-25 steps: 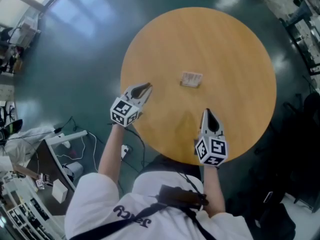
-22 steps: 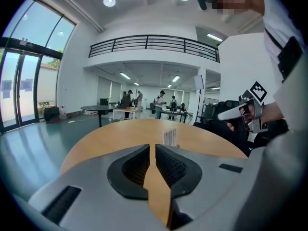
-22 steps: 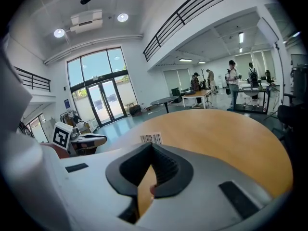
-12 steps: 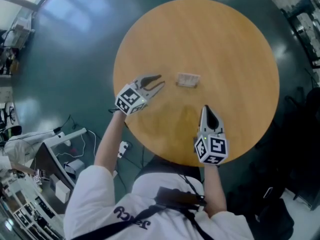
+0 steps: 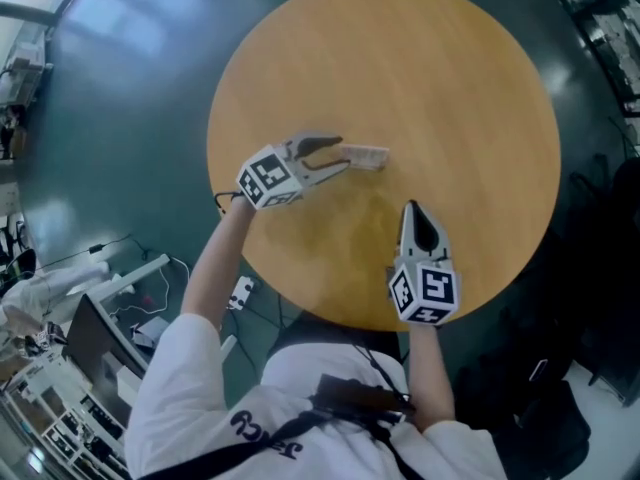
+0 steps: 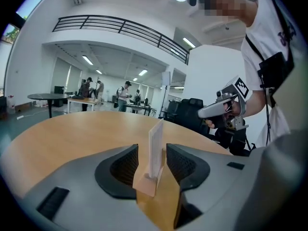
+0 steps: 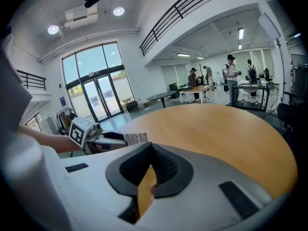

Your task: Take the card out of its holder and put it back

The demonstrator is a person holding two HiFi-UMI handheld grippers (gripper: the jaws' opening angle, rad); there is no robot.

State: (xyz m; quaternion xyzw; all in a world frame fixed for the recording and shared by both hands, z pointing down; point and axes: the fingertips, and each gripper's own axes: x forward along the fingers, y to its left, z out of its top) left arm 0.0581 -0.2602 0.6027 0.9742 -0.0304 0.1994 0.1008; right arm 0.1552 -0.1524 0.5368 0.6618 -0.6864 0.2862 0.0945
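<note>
A white card (image 6: pixel 155 148) stands upright in a small pale wooden holder (image 6: pixel 146 183) on the round wooden table (image 5: pixel 450 88). My left gripper (image 5: pixel 342 152) has reached the card (image 5: pixel 368 156) from the left. Its jaws are opening, one on each side of the card's near end, with a gap at each pad. In the left gripper view the card sits between the two dark pads (image 6: pixel 126 165). My right gripper (image 5: pixel 413 213) is shut and empty, resting near the table's front edge, apart from the card. In the right gripper view the card (image 7: pixel 135 138) and the left gripper (image 7: pixel 103 141) show at the left.
Around the table lies dark green floor (image 5: pixel 120 118). Desks and cables (image 5: pixel 110 288) stand at the lower left, dark chairs (image 5: pixel 600 228) at the right. Distant people and tables (image 6: pixel 96 93) are in the hall behind.
My left gripper moved right across the table from its left edge to the card, and its jaws went from shut to apart. The right gripper stayed put.
</note>
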